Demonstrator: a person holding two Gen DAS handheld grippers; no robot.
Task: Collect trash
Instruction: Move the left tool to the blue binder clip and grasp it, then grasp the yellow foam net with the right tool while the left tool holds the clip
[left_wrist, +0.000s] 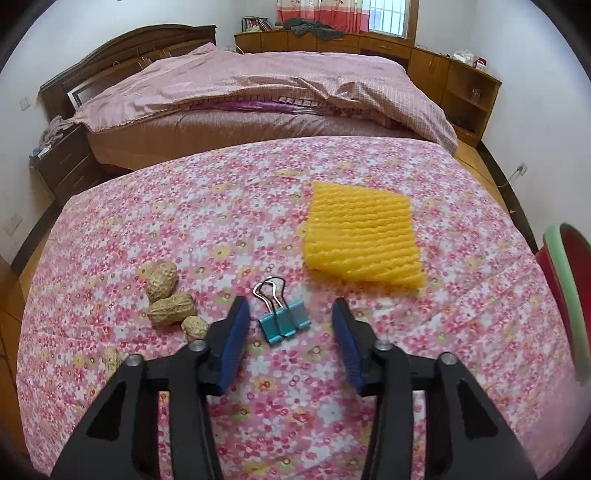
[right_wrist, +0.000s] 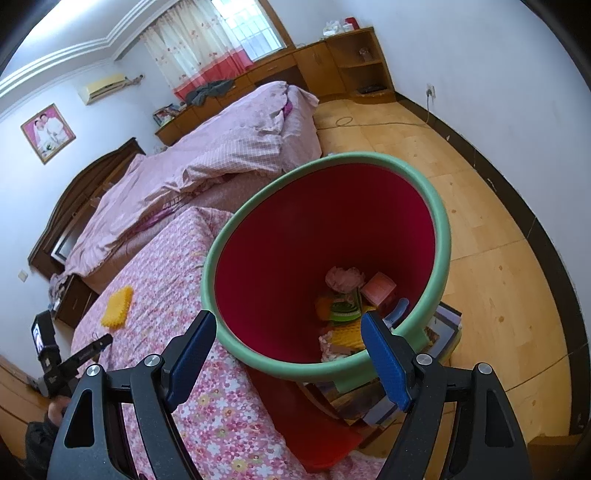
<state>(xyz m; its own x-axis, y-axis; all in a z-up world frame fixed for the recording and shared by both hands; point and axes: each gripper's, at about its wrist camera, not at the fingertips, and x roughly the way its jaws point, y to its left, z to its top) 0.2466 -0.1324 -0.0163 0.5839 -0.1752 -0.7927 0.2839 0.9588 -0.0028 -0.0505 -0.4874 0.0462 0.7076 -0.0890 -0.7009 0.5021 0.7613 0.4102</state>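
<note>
My left gripper (left_wrist: 290, 308) is open and empty, low over the flowered table cloth (left_wrist: 184, 206). A teal binder clip (left_wrist: 283, 320) lies between its blue fingertips. Several peanut shells (left_wrist: 168, 299) lie just left of the left finger. A yellow foam net (left_wrist: 362, 240) lies flat beyond, to the right; it also shows in the right wrist view (right_wrist: 118, 307). My right gripper (right_wrist: 290, 323) is open and empty above the mouth of a red bin with a green rim (right_wrist: 441, 229). Several pieces of trash (right_wrist: 345, 295) lie at the bin's bottom.
The bin's rim (left_wrist: 570, 295) shows at the right edge of the left wrist view, beside the table. A bed with a pink quilt (left_wrist: 258, 85) stands behind the table. Wooden cabinets (left_wrist: 443, 70) line the far wall. Wood floor (right_wrist: 461, 184) lies right of the bin.
</note>
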